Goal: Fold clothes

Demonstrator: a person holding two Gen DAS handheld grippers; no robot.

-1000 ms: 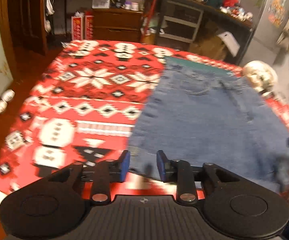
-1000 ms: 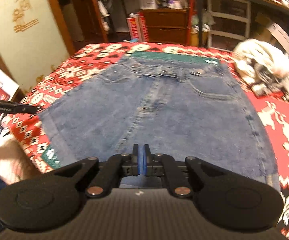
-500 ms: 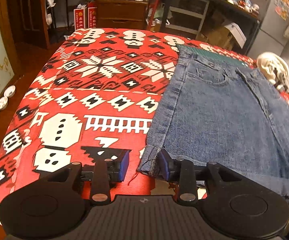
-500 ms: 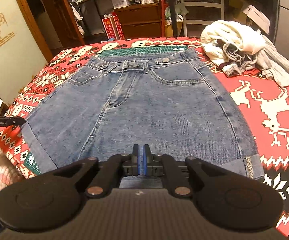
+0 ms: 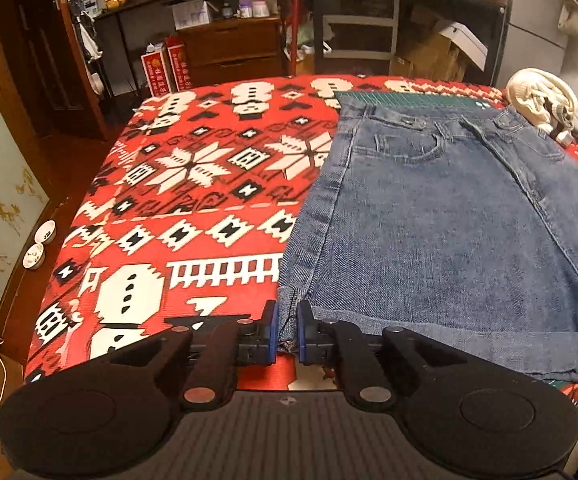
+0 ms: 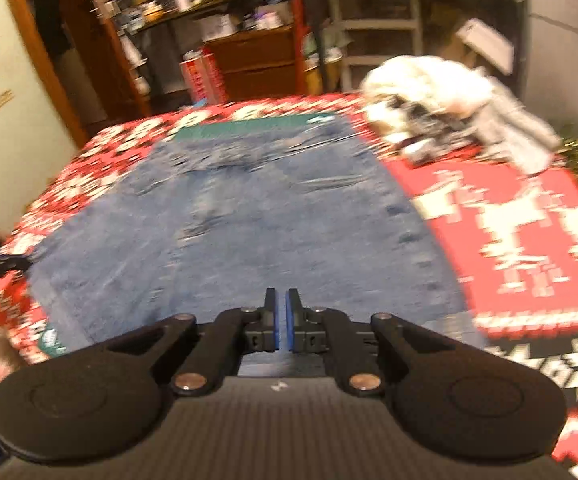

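Both wrist cams low at the near edge of the shorts (image 5: 441,232), looking along them toward the shelves (image 5: 357,28).
Left cam sits close at the shorts' near-left hem corner; right cam sits close over their near hem, blurred. Shared: shorts (image 6: 229,232), red blanket (image 5: 193,184), white clothes pile (image 6: 441,92).
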